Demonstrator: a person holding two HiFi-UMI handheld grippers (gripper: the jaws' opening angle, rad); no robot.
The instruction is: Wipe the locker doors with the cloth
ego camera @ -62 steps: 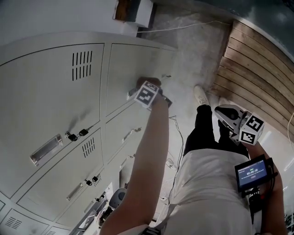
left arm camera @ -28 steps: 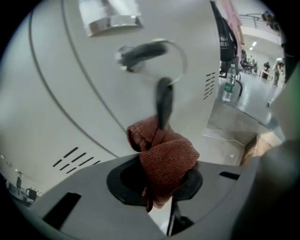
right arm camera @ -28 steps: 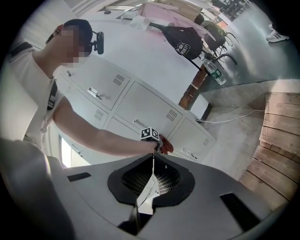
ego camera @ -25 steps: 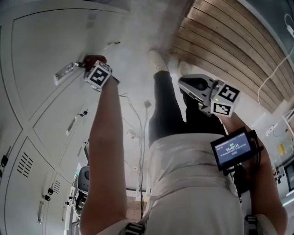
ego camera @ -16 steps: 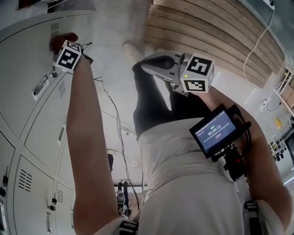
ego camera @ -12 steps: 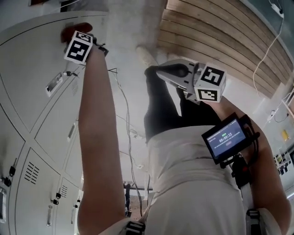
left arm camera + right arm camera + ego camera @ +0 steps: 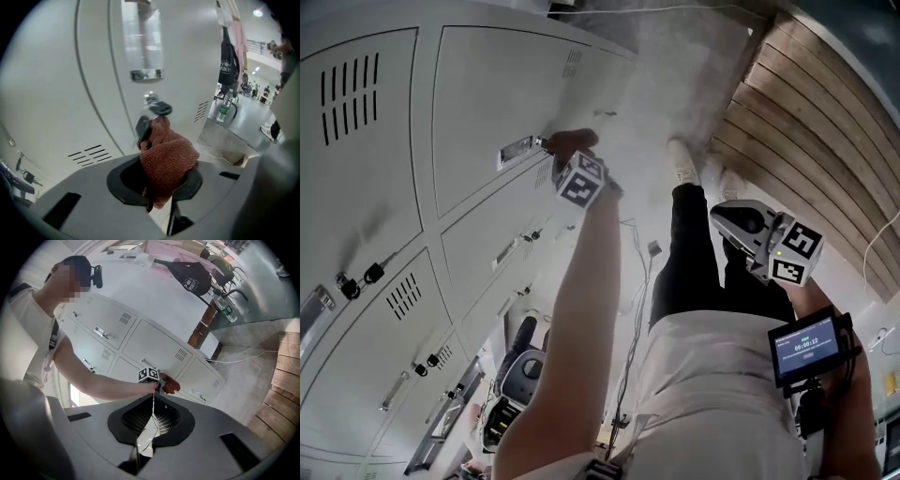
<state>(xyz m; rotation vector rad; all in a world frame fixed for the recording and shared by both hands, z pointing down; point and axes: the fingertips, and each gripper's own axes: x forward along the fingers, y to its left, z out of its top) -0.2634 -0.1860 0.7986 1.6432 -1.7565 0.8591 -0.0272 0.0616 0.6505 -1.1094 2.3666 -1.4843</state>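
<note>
A red-brown cloth (image 7: 168,159) is bunched between the jaws of my left gripper (image 7: 161,140), which is shut on it. The cloth (image 7: 572,142) presses against a pale grey locker door (image 7: 487,103), just right of that door's metal handle (image 7: 517,150). In the left gripper view the handle (image 7: 143,42) and a black key (image 7: 159,108) sit just beyond the cloth. My right gripper (image 7: 733,217) hangs away from the lockers, in front of the person's legs, shut and empty. From the right gripper view (image 7: 153,401) I see the left gripper's marker cube (image 7: 149,375) and cloth (image 7: 171,384) on the lockers.
Lockers fill the left side, with vent slots (image 7: 352,89) and keys (image 7: 356,279) in the locks. A wooden slatted floor section (image 7: 806,141) lies to the right, cables (image 7: 628,281) run over the concrete floor. A small screen (image 7: 806,345) is on the right forearm.
The head view has swung about. My left gripper has carried the cloth over the locker fronts, from beside a door's vents to beside a handle. The right gripper stays held off the lockers.
</note>
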